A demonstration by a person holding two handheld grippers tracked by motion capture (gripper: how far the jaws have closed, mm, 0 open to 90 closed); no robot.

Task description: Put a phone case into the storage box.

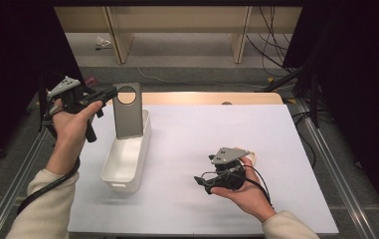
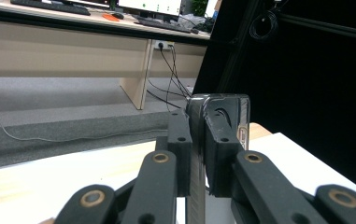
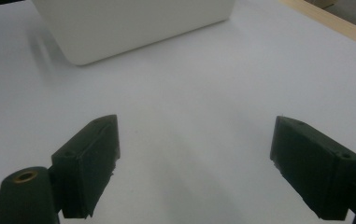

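A flat grey slab [image 1: 127, 112] with a round ring near its top stands upright, its lower end inside a white bin [image 1: 108, 164] at the left of the table. My left gripper [image 1: 111, 93] comes in from the left and is shut on the slab's upper left edge. In the left gripper view the slab [image 2: 227, 107] shows edge-on, pinched between the two black jaws of the left gripper [image 2: 196, 140]. My right gripper [image 1: 202, 183] lies in a hand low on the white tabletop, pointing left. Its jaws stand wide apart around bare table in the right gripper view [image 3: 194, 163].
The white bin [image 3: 133, 23] lies ahead of the right gripper, a short way off. The white tabletop [image 1: 217, 129] stretches to the right and front. A wooden strip [image 1: 202, 97] runs along the far edge. Metal rails border both sides, with dark frames and cables beyond.
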